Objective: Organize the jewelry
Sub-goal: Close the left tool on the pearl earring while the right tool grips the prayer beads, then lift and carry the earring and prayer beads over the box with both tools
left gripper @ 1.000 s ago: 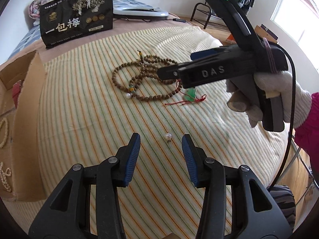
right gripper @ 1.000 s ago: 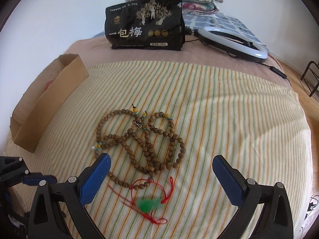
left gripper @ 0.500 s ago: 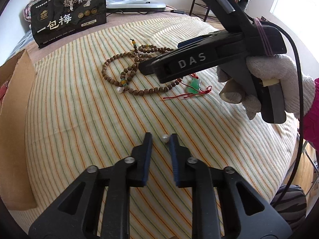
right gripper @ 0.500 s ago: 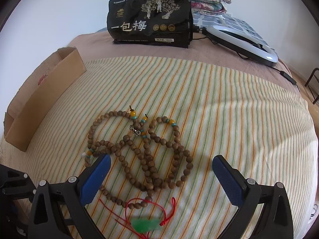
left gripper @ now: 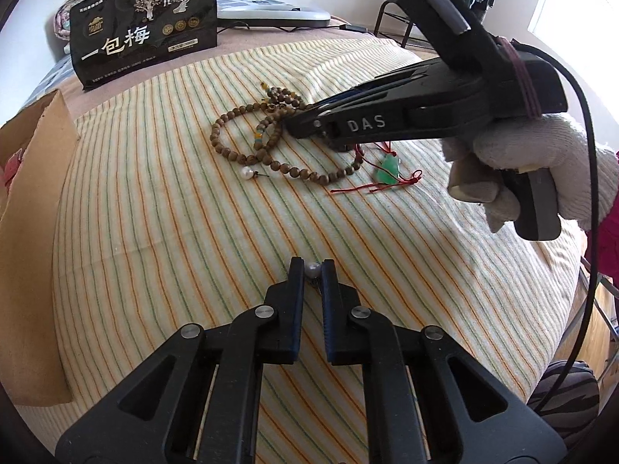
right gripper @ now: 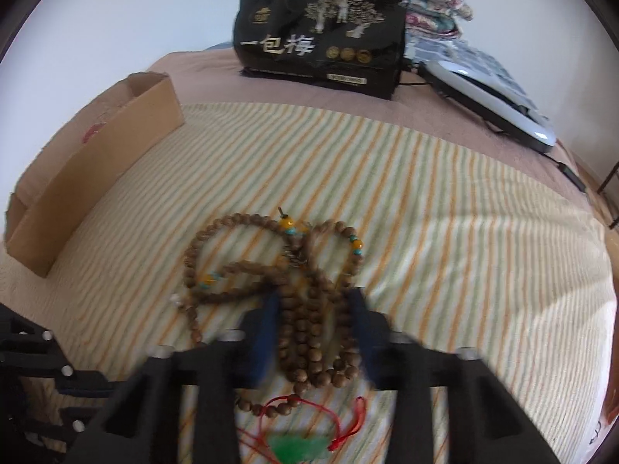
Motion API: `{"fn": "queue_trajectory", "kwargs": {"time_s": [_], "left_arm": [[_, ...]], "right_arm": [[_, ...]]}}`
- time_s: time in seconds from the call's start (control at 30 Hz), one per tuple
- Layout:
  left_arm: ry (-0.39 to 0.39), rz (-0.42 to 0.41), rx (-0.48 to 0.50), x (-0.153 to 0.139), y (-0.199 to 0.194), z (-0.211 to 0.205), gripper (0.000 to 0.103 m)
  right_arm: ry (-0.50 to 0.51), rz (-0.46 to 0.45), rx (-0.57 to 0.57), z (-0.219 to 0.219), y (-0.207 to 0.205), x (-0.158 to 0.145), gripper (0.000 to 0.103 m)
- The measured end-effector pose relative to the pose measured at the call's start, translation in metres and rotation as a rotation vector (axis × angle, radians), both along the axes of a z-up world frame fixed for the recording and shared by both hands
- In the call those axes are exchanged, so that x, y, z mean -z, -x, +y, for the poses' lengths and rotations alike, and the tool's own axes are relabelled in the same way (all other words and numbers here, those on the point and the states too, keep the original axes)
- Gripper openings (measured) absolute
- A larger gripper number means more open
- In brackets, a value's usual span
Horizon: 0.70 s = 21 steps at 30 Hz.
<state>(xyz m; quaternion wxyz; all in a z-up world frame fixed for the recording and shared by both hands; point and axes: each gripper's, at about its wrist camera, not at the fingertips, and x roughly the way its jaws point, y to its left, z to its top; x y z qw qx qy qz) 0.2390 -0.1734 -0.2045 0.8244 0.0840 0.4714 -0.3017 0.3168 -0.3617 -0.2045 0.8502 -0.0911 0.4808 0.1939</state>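
Both pairs of tongs have just been closing. Since the earlier view the left gripper (left gripper: 312,266) has drawn its black fingers in from either side of the small white pearl earring (left gripper: 312,269), and its jaws now pinch that pearl at their tips, the stud resting on the yellow striped cloth (left gripper: 162,232). The right gripper (right gripper: 313,324), spread wide a moment ago, has brought its blue-padded jaws in around the heaped strands of the brown wooden bead necklace (right gripper: 309,332). The strands fill the gap between the pads, though motion blur hides whether the pads press firmly.

Just beyond the right tongs, toward the camera, lies the green jade pendant on its red cord (right gripper: 298,446). A second white pearl earring (left gripper: 247,173) sits touching the necklace's left loop. Further out, the open brown cardboard box (right gripper: 96,162) stands at the cloth's left edge, and a black printed pouch (right gripper: 321,34) stands at the far side.

By my reading, this is the pick-up step for two pieces at once. Next, each hand should lift gently, keeping its grip steady, and carry its piece to the box, watching that trailing bead loops do not snag the pendant cord.
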Motion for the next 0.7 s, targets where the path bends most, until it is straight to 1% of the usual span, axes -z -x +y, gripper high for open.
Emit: {"fn": "queue_trajectory", "kwargs": {"time_s": [0.03, 0.13, 0.3, 0.43, 0.7], "left_arm": [[0.002, 0.002, -0.005, 0.000, 0.000, 0.001, 0.007], [0.003, 0.002, -0.022, -0.003, -0.001, 0.007, 0.007], [0.022, -0.004, -0.056, -0.013, -0.001, 0.023, 0.007], [0.037, -0.017, -0.079, -0.023, 0.000, 0.035, 0.007], [0.067, -0.052, -0.108, -0.047, 0.007, 0.053, 0.007]], "right_arm": [[0.003, 0.003, -0.005, 0.001, 0.001, -0.001, 0.018], [0.011, 0.009, -0.011, 0.004, 0.002, -0.003, 0.012], [-0.040, 0.012, 0.029, -0.002, 0.008, -0.013, 0.011], [-0.046, -0.005, 0.040, -0.003, 0.015, -0.025, 0.011], [-0.071, -0.068, 0.058, -0.006, 0.034, -0.066, 0.011]]}}
